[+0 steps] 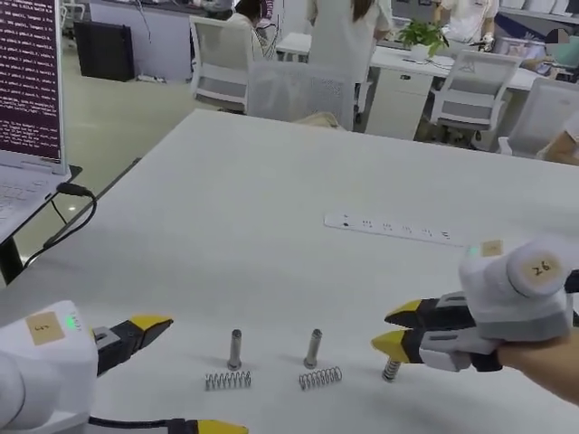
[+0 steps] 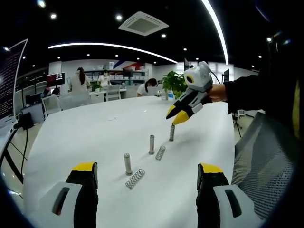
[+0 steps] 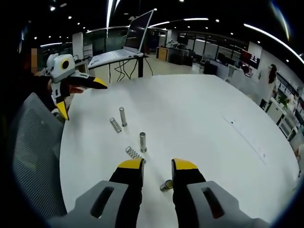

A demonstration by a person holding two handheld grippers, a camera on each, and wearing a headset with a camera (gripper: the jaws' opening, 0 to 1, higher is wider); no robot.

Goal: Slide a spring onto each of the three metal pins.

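Far half of the table (image 1: 271,181) is bare, free all the way to the power strip (image 1: 398,230). Near my edge, the left pin (image 1: 235,348) and middle pin (image 1: 313,348) stand upright with open table between them. A loose spring (image 1: 227,381) and a second spring (image 1: 320,378) lie just in front, blocking a low sweep from my side. The right pin (image 1: 391,369) sits under my right gripper (image 1: 384,330), whose jaws are slightly parted. My left gripper (image 2: 148,167), jaws wide, has bare table ahead. Laptop (image 1: 27,99) sits off the left edge.
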